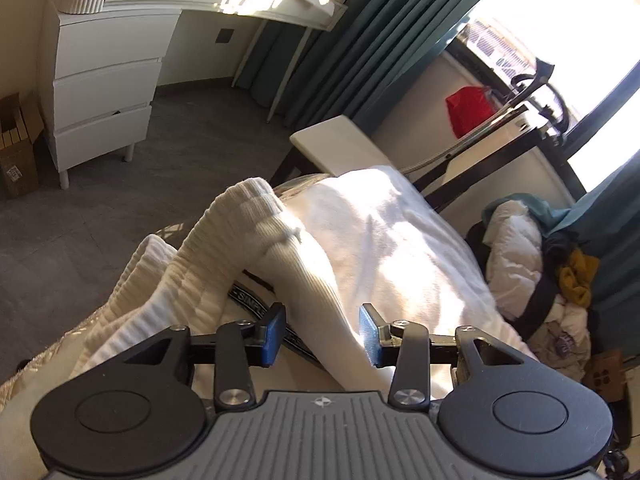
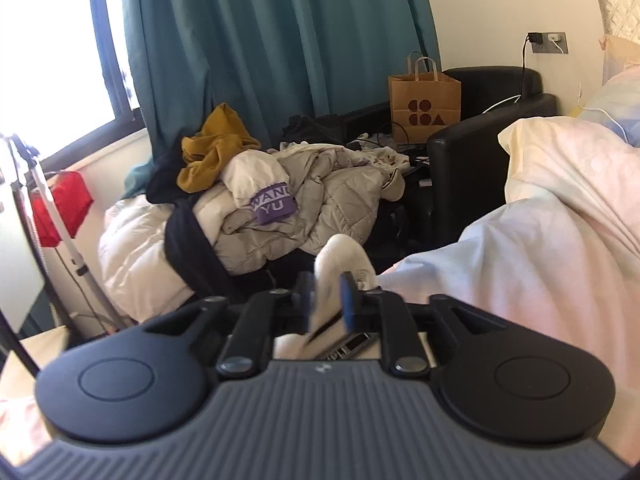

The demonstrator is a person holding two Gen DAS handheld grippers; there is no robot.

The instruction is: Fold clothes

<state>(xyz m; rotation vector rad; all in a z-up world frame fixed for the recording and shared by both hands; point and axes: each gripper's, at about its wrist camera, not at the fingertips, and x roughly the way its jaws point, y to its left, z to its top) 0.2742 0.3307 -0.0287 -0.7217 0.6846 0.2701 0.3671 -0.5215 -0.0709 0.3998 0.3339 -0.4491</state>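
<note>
On the bed lies a white ribbed garment [image 1: 288, 248], draped over a fluffy white towel [image 1: 392, 232]. Over it, the left gripper [image 1: 322, 334] has its blue pads apart, not pressing the cloth between them. The right gripper [image 2: 326, 300] stands partly open, white cloth loose between its pads.

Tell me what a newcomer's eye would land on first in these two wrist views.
In the left wrist view, the sunlit white ribbed garment fills the middle, draped just ahead of the left gripper, whose jaws stand apart with cloth between them. In the right wrist view, the eye goes to the heap of clothes before the teal curtain, topped by a mustard garment, with a brown paper bag behind.
</note>
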